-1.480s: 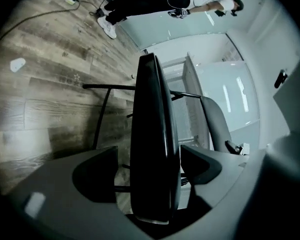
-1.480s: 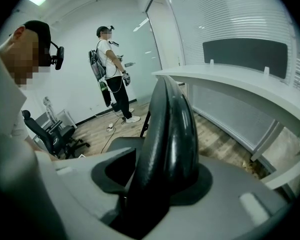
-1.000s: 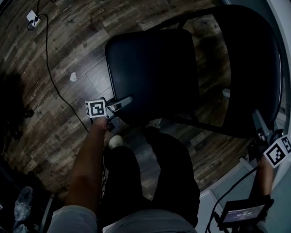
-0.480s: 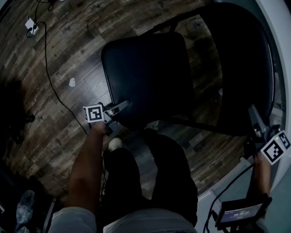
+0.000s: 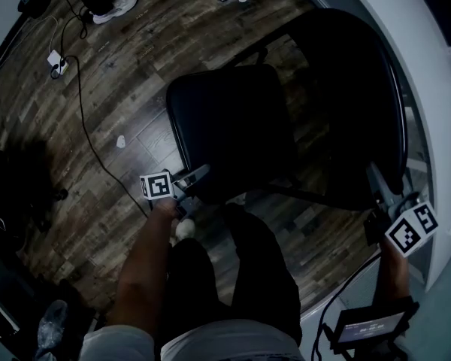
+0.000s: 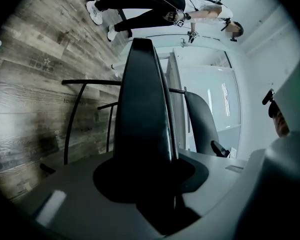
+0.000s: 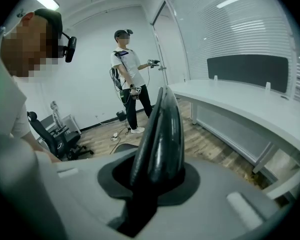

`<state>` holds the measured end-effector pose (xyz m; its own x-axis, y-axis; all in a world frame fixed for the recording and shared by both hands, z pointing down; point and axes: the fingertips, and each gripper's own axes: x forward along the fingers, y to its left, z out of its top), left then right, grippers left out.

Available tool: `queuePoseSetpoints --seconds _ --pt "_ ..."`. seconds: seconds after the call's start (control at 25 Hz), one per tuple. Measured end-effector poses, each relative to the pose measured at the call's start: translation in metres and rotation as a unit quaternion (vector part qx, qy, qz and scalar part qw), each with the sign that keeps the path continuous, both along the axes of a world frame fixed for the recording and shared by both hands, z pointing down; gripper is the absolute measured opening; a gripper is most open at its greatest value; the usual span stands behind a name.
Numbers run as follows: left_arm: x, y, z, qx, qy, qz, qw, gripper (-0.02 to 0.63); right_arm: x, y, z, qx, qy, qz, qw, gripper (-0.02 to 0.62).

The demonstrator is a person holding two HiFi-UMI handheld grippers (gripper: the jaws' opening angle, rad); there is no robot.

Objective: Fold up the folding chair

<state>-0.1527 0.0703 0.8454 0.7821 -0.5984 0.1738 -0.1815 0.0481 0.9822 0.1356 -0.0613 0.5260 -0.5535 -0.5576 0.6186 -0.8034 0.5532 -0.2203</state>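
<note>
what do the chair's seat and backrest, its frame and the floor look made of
Seat and backrest: black padded vinyl or similar, judging by the smooth, glossy, rounded edges; moulded plastic is possible.
Frame: thin black tubing, probably painted metal.
Floor: matte wood-grain planks with visible seams; whether it is real wood or laminate can't be told.

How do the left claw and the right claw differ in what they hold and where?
The left claw grips the seat at its near edge; the right claw grips the backrest at its top edge. The left claw sits by the person's legs, the right claw out at the side. Shared: both have just been closing on black chair parts.
</note>
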Motion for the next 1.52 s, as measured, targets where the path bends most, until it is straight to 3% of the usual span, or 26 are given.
queuePoseSetpoints --seconds 0.6,1.52 --pt "0.059 -0.021 -0.083 -0.018 -0.03 0.017 0.9993 0.126 0.005 0.004 -0.038 0.018 0.014 0.006 1.0 0.067" --pt "0.123 -0.048 -0.139 -0.072 -0.117 0.02 0.9904 0.12 0.001 0.012 -0.068 0.04 0.04 -0.003 0.998 0.067"
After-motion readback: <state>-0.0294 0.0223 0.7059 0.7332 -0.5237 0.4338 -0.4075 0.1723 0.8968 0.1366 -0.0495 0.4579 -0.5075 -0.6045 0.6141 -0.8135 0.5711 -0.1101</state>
